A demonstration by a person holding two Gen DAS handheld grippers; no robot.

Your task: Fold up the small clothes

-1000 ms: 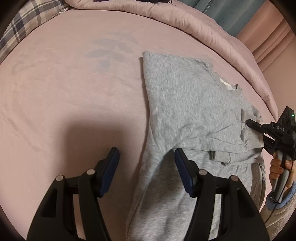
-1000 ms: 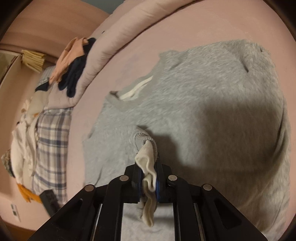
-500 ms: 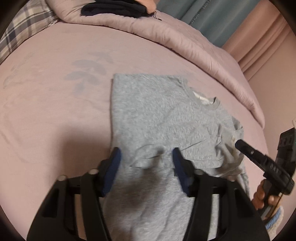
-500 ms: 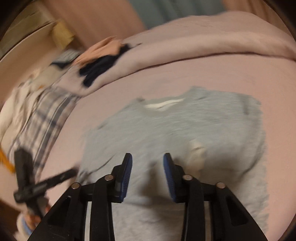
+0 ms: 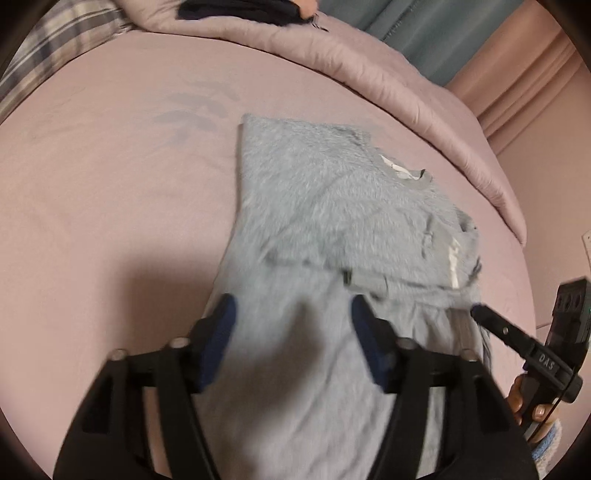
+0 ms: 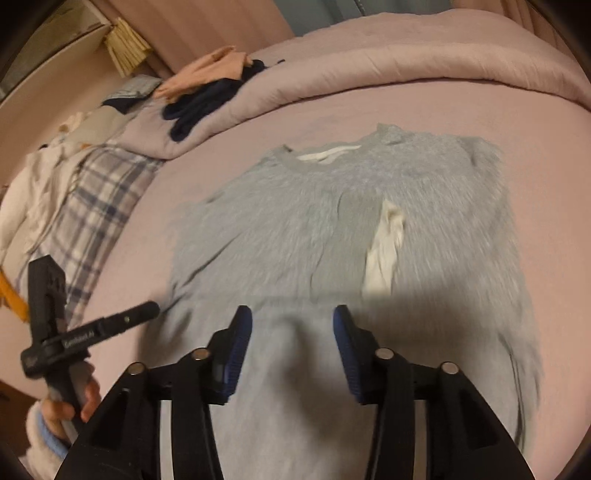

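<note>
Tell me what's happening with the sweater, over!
Left gripper and right gripper both empty, jaws opening. Gray sweater flat on the bed, sleeves folded in. Nothing in the way.

Your left gripper (image 5: 291, 325) hangs over the lower part of the grey sweater (image 5: 332, 229), its blue-padded jaws opening with nothing pinched between them, only cloth lying below. The sweater lies flat on the pink bed sheet (image 5: 110, 192), neckline toward the far edge, both sleeves folded in across the body and a white tag (image 5: 453, 267) showing near its right side. Your right gripper (image 5: 495, 325) comes in from the right edge, its tip just beside the sweater's right side; your hand (image 5: 532, 402) grips its handle. A rolled pink duvet (image 5: 388, 77) lines the bed's far edge, dark clothes (image 5: 240, 9) on it.
</note>
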